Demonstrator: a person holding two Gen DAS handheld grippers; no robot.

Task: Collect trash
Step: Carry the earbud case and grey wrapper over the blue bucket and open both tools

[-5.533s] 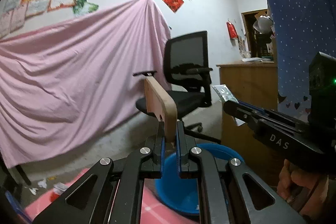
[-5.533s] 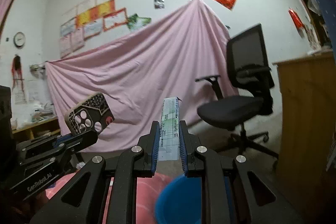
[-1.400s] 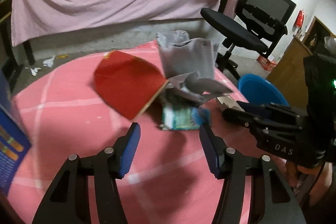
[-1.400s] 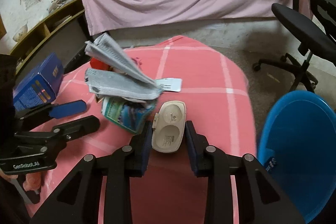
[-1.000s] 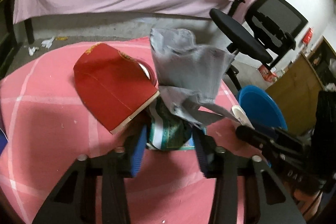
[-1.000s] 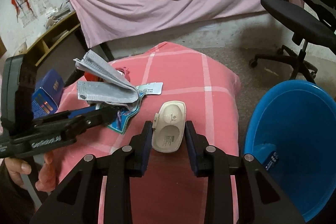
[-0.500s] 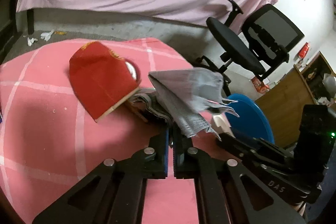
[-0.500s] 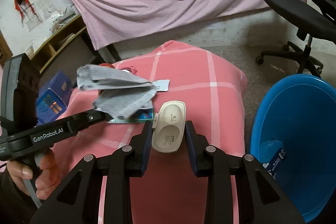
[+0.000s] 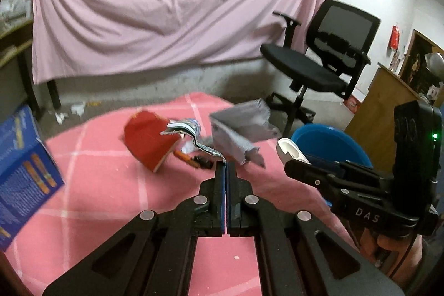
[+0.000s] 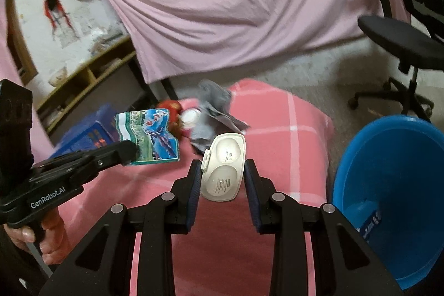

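My left gripper (image 9: 225,164) is shut on the edge of a green and blue printed wrapper (image 9: 191,139), held above the pink-clothed table (image 9: 111,185). From the right wrist view the wrapper (image 10: 147,135) hangs flat from the left gripper (image 10: 129,150). My right gripper (image 10: 222,164) is shut on a white plastic case (image 10: 223,179) over the table's near right part. That case (image 9: 288,151) also shows at the right gripper (image 9: 291,165). A blue basin (image 10: 388,185) stands right of the table, with a scrap inside.
Crumpled grey newspaper (image 9: 241,129) and a red paddle (image 9: 147,140) lie mid-table with small bits under them. A blue box (image 9: 19,165) stands at the left edge. A black office chair (image 9: 319,68) and a wooden cabinet (image 9: 388,101) stand beyond the basin.
My left gripper closed on the wrapper and lifted it out from under the grey newspaper, which dropped back. The right gripper rose a little, still gripping the white case.
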